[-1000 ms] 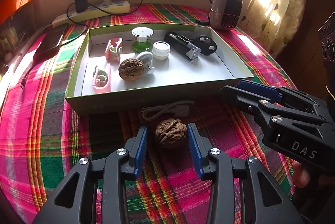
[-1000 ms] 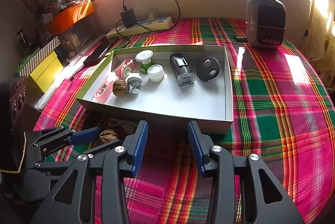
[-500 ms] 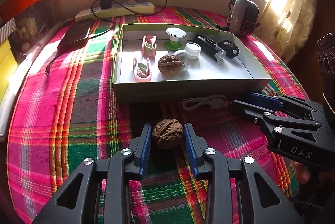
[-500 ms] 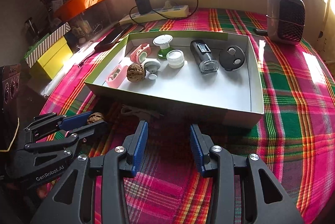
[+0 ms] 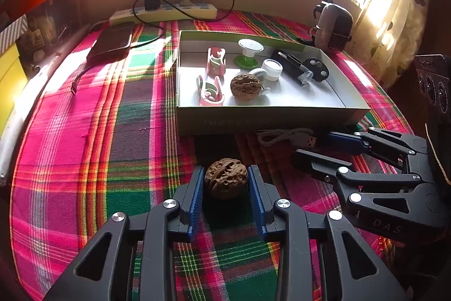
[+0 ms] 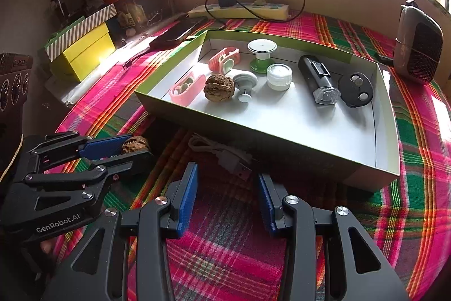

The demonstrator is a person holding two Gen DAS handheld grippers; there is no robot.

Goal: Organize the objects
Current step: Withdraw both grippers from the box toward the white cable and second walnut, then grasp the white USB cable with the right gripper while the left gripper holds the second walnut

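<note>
My left gripper [image 5: 225,182] is shut on a brown walnut [image 5: 226,177] and holds it in front of the green-rimmed box [image 5: 267,119]; it also shows in the right wrist view [image 6: 132,150], with the walnut [image 6: 132,144] between its pads. A second walnut [image 5: 245,87] lies in the box beside pink holders [image 5: 210,89], a green-and-white stand [image 5: 249,53], a white cap [image 5: 272,69] and a black cylinder [image 5: 293,67]. My right gripper [image 6: 227,188] is open and empty just behind a coiled white USB cable [image 6: 222,153] that lies against the box front.
A power strip [image 5: 169,12] with a charger lies by the back wall. A dark phone [image 5: 111,43] lies at the left. A small heater [image 5: 334,29] stands at the back right. Yellow boxes [image 6: 84,53] stand at the left. A plaid cloth covers the table.
My left gripper closed on the walnut and drew back and left from the box with it. My right gripper moved closer to the USB cable.
</note>
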